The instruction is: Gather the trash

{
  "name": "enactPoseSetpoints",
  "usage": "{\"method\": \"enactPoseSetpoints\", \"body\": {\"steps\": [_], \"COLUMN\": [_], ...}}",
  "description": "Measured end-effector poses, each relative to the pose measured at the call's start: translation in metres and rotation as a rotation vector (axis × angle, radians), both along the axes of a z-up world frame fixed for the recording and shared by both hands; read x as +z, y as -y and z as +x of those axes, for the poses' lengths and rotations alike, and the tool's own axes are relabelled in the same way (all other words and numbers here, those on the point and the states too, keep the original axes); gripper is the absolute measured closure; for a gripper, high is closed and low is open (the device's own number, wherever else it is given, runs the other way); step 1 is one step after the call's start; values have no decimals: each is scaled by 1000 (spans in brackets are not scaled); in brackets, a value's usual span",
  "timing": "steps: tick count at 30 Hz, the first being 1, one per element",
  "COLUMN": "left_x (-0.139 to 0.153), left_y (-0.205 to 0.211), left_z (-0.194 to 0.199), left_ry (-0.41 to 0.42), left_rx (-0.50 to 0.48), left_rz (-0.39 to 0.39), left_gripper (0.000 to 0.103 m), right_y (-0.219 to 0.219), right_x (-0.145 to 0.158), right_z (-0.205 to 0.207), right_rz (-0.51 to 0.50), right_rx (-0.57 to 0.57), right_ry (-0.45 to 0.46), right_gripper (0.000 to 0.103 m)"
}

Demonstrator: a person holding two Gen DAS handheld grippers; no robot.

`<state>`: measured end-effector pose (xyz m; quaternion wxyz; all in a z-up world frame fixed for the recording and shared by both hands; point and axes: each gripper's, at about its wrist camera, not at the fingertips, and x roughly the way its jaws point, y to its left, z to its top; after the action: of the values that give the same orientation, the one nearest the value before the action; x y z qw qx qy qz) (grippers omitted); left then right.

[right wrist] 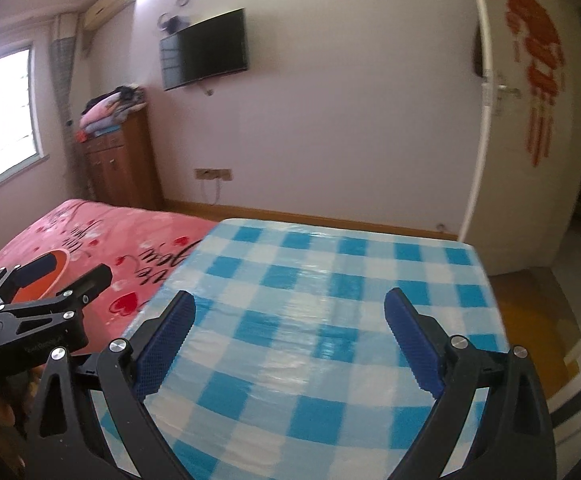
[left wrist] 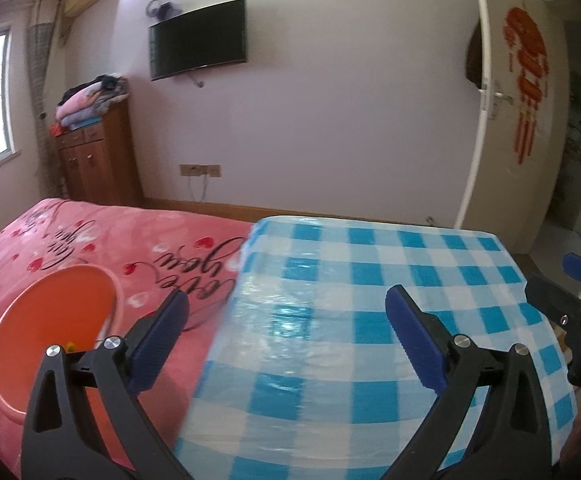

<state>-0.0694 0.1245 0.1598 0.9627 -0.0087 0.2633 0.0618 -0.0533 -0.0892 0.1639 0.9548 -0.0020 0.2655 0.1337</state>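
Note:
An orange basin sits on the pink bedspread at the lower left of the left wrist view, with a small yellow bit inside; its rim also shows in the right wrist view. My left gripper is open and empty above the blue checked table, just right of the basin. My right gripper is open and empty over the same table. Each gripper shows at the edge of the other's view. No trash shows on the table.
A pink bed adjoins the table's left side. A wooden cabinet with folded clothes stands by the window. A wall TV hangs ahead. An open white door is at the right.

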Motion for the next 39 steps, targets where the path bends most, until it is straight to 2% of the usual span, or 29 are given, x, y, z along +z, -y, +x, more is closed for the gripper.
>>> {"method": "enactPoseSetpoints", "body": {"steps": [9,19,39], "left_x": [0,2,10], "left_y": [48,79,94], "left_z": [1,-11,-35], "left_ry": [1,10,63], "left_rx": [-82,-148,-174], "left_rz": [26,34,41], "left_gripper": [4,4,4], "right_y": [56,100,107], "right_x": [1,1,1], "right_z": [-23,-44,-62], "right_rz": [7,32,14], "right_rx": [-143,-247,-265], "right_ry": [27,54,71], "right_gripper": [9,9,9]}}
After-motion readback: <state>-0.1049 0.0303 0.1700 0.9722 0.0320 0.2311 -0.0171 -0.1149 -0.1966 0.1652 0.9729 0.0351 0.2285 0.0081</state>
